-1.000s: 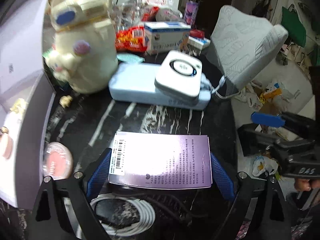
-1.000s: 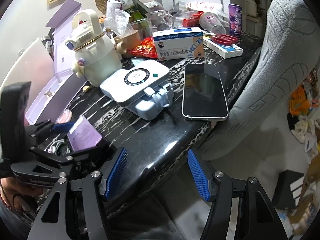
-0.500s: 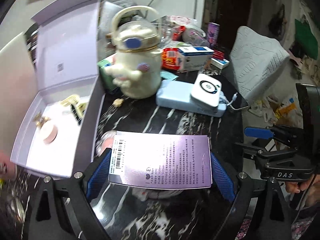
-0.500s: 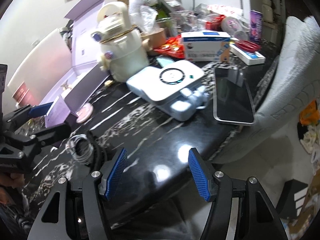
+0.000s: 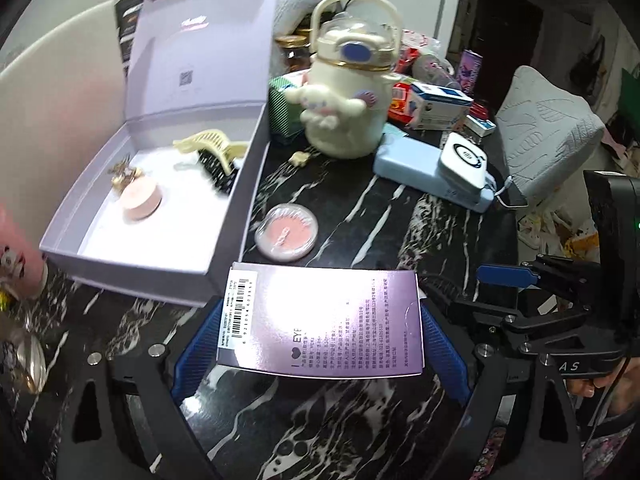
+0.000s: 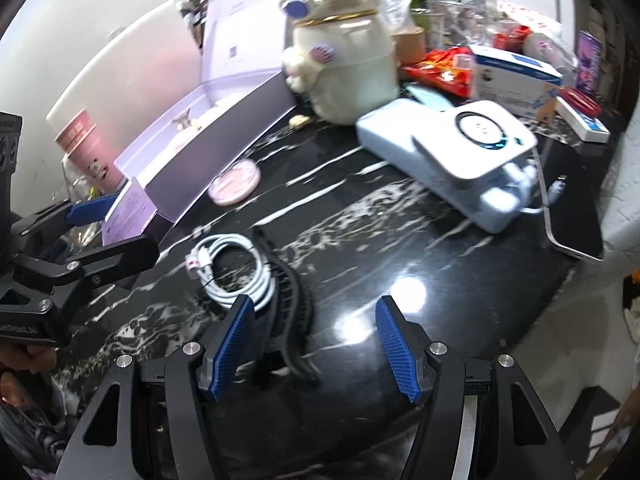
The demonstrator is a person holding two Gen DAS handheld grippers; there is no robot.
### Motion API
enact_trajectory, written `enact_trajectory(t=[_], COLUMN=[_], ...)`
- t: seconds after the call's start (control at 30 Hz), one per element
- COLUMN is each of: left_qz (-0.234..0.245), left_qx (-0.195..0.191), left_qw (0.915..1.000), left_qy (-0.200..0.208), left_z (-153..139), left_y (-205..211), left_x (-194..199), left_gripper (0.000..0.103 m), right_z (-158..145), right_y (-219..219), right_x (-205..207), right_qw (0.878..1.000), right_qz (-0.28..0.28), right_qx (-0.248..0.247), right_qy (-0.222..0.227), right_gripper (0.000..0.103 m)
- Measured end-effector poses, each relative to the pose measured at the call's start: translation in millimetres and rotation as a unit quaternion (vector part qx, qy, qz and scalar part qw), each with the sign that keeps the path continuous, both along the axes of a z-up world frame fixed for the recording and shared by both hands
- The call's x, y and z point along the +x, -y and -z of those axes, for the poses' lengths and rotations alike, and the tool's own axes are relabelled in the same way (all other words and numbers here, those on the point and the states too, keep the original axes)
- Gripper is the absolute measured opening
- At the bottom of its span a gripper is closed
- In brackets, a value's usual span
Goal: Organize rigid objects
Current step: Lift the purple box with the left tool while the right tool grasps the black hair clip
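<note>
Left gripper (image 5: 320, 332) clamps the purple carton (image 5: 320, 320), which has swung from over the cable coil (image 6: 232, 276) to the near corner of the open lilac gift box (image 5: 224, 216): drop-in looks next. Right gripper (image 6: 312, 340) half-open, empty, now beside the coil.

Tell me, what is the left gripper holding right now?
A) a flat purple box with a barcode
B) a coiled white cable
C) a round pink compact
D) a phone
A: the left gripper has its blue pads pressed on both sides of the flat purple box, while the cable, the pink compact and the phone all lie on the black table.
</note>
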State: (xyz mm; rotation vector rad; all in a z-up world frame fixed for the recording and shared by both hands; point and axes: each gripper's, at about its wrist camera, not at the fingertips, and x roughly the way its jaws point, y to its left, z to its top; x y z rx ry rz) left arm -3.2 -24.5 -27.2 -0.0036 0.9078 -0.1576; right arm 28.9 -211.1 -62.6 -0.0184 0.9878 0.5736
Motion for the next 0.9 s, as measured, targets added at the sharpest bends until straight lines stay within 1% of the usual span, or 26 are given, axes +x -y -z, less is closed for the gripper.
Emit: enact_trajectory(t=[0.1,0.2,0.4,0.47,0.5,0.63,0.67,0.77,0.9], left_qz=[-0.006,-0.011,-0.016,-0.016,-0.015,-0.010,-0.009,-0.007,-0.006], left_qx=[-0.006,-0.007,-0.013,-0.015,-0.016,-0.019,-0.020,-0.023,-0.024], left_qw=[1.0000,0.9999,0.9998,0.9997,0.9997,0.9998,0.9998,0.9997,0.9997], left_qy=[-0.004,-0.004,-0.005,-0.005,-0.005,-0.004,-0.003,-0.002,0.000], left_z=[3.8,6.0,8.5,8.7,8.9,9.1,9.0,8.8,8.3], left_y=[-6.6,-13.0,-21.1,-21.9,-21.9,-20.8,-20.5,-19.8,-19.6], left_x=[-1.9,-4.2,-4.6,-4.1,-3.9,-3.2,-3.1,-2.2,-2.1], left_gripper=[0.093,0.093,0.093,0.093,0.093,0.093,0.093,0.093,0.093], right_z=[2.1,4.7,8.2,7.8,7.5,6.8,6.3,3.3,3.0], right_y=[-7.1,-16.1,-22.4,-22.7,-23.0,-22.6,-21.5,-17.8,-15.6], right_x=[-0.3,-1.1,-1.3,-1.8,-2.4,-3.8,-4.3,-4.5,-4.1], right_qw=[1.000,1.000,0.999,0.999,0.999,0.998,0.998,0.999,0.998], right_qz=[-0.005,-0.007,-0.003,-0.004,-0.001,0.003,0.005,0.011,0.017], right_qx=[-0.001,-0.016,-0.036,-0.037,-0.041,-0.056,-0.055,-0.049,-0.053], right_qy=[-0.004,0.000,0.001,0.000,0.003,0.011,0.013,0.013,0.012], right_gripper=[0.063,0.060,0.041,0.029,0.025,0.022,0.019,0.019,0.019])
